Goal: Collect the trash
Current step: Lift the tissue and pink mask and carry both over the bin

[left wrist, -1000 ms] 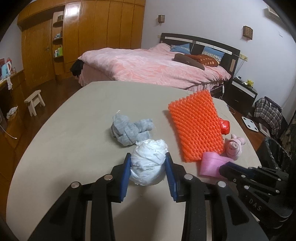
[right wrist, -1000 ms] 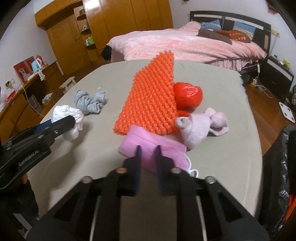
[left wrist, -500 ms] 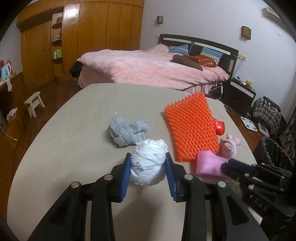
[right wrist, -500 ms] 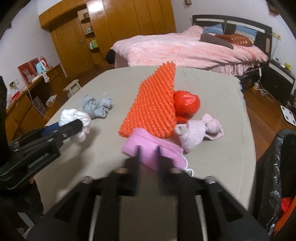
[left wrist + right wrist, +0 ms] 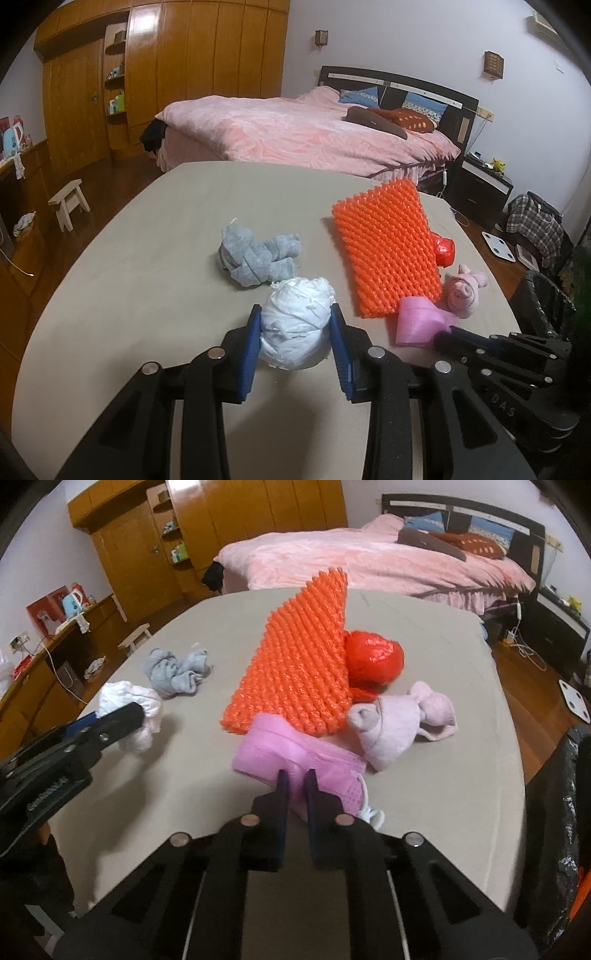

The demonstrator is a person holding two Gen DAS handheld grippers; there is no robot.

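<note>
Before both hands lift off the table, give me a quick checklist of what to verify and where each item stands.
1. Left gripper clamped on the white paper wad: ok.
2. Right gripper shut on the pink face mask: ok.
3. Mask clear of the orange foam net: not ok, the net overlaps its far edge.
4. Mask's ear loop free: cannot tell.
5. Black trash bag open and in reach: cannot tell.

Left claw (image 5: 295, 334) clamped partway; right claw (image 5: 296, 786) pinched nearly closed, both angled downward.
</note>
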